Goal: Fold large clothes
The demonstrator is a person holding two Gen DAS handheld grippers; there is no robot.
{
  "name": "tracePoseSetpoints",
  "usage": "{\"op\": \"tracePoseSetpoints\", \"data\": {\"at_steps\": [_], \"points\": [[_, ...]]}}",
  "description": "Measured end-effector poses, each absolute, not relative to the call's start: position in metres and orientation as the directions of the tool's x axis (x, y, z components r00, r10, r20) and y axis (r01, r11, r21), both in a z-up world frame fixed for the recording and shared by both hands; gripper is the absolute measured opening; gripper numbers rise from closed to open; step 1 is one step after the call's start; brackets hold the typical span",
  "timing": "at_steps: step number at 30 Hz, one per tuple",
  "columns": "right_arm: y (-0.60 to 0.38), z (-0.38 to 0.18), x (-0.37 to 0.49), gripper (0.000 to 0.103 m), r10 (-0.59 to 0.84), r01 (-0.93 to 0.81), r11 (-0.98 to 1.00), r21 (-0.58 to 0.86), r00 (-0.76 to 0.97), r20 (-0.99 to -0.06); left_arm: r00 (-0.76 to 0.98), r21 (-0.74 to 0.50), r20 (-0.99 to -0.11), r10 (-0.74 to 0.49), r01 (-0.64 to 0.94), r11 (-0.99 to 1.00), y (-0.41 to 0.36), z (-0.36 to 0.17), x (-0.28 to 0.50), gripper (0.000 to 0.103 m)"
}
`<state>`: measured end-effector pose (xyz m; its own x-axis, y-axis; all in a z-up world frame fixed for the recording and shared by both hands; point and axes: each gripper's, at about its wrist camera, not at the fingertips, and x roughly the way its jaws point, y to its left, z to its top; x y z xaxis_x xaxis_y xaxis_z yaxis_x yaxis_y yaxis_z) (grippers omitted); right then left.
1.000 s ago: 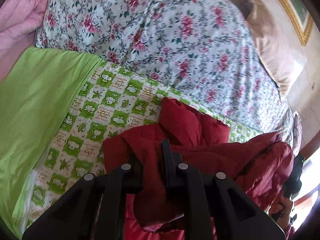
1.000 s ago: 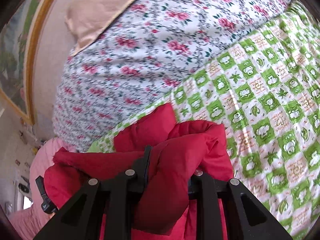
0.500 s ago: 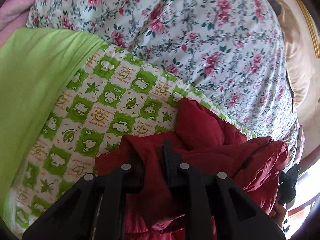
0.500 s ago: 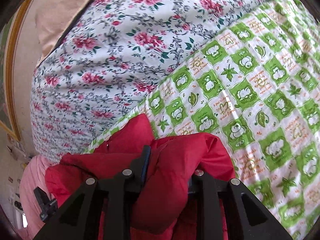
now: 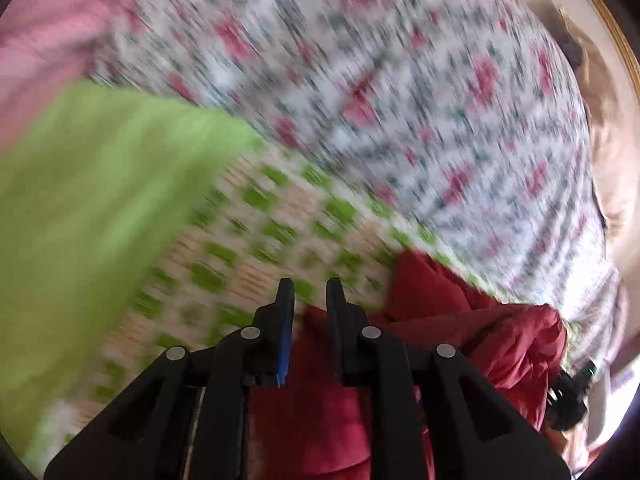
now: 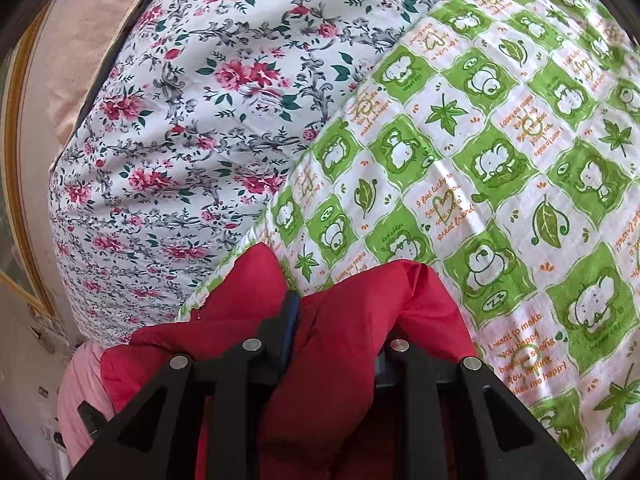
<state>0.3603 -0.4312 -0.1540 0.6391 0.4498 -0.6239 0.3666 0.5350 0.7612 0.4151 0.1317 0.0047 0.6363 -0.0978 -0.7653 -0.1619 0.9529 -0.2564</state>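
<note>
A dark red padded jacket (image 5: 472, 320) lies bunched on the green-and-white checked sheet (image 5: 260, 248). My left gripper (image 5: 310, 292) has its fingers a small gap apart with nothing between the tips; the jacket lies below and to the right of it. This view is motion-blurred. In the right wrist view the red jacket (image 6: 340, 340) bulges up between the fingers of my right gripper (image 6: 340, 312), which is shut on a thick fold of it. The right fingertip is hidden by the fabric.
A floral quilt (image 6: 192, 120) is heaped behind the checked sheet (image 6: 500, 160). A plain green cloth (image 5: 88, 200) lies at the left, pink bedding (image 5: 44, 48) beyond it. A beige pillow (image 6: 88, 40) rests at the bed head.
My left gripper has let go of the jacket and is moving fast; its fingertips now stand bare above the sheet. My right gripper has kept its hold and moved closer to the bed.
</note>
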Motion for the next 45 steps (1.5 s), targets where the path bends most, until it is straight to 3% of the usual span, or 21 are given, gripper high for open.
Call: {"op": "tracePoseSetpoints", "data": {"at_steps": [3, 7, 12, 17, 20, 23, 27, 31, 35, 39, 45], "points": [[-0.431, -0.154, 0.362, 0.029, 0.446, 0.37, 0.536, 0.759, 0.638, -0.627, 0.662, -0.305, -0.737, -0.135, -0.148, 0.941, 0.144, 0.029, 0.403, 0.015], [-0.424, -0.151, 0.369, 0.034, 0.437, 0.378, 0.555, 0.741, 0.626, -0.646, 0.649, -0.282, -0.739, -0.181, -0.054, 0.958, 0.118, 0.043, 0.385, 0.015], [-0.422, -0.142, 0.373, 0.048, 0.448, 0.381, 0.552, 0.742, 0.615, -0.649, 0.56, -0.3, -0.769, -0.31, 0.111, 0.947, 0.046, 0.031, 0.359, 0.015], [-0.425, -0.136, 0.38, 0.051, 0.461, 0.388, 0.554, 0.737, 0.594, -0.659, 0.439, -0.327, -0.785, -0.437, 0.306, 0.894, -0.04, 0.01, 0.339, 0.015], [-0.431, -0.133, 0.383, 0.053, 0.489, 0.395, 0.535, 0.747, 0.576, -0.655, 0.375, -0.299, -0.818, -0.436, 0.372, 0.879, -0.075, -0.005, 0.334, 0.015], [-0.448, -0.121, 0.381, 0.059, 0.506, 0.392, 0.508, 0.767, 0.584, -0.634, 0.369, -0.244, -0.848, -0.381, 0.368, 0.898, -0.086, -0.022, 0.34, 0.015], [-0.464, -0.088, 0.367, 0.073, 0.458, 0.345, 0.55, 0.761, 0.637, -0.62, 0.323, -0.297, -0.858, -0.399, 0.322, 0.899, -0.079, -0.044, 0.355, 0.014], [-0.455, -0.062, 0.346, 0.074, 0.399, 0.281, 0.641, 0.714, 0.672, -0.623, 0.338, -0.29, -0.855, -0.393, 0.318, 0.903, -0.076, -0.043, 0.355, 0.014], [-0.413, -0.058, 0.339, 0.074, 0.461, 0.149, 0.723, 0.675, 0.623, -0.632, 0.364, -0.241, -0.862, -0.351, 0.315, 0.918, -0.072, -0.038, 0.357, 0.014], [-0.349, -0.067, 0.341, 0.073, 0.513, 0.0, 0.807, 0.591, 0.497, -0.7, 0.367, -0.241, -0.864, -0.345, 0.3, 0.923, -0.063, -0.038, 0.361, 0.014], [-0.305, -0.074, 0.357, 0.073, 0.409, -0.075, 0.903, 0.424, 0.455, -0.791, 0.386, -0.234, -0.869, -0.309, 0.229, 0.945, -0.04, -0.048, 0.376, 0.008]]}}
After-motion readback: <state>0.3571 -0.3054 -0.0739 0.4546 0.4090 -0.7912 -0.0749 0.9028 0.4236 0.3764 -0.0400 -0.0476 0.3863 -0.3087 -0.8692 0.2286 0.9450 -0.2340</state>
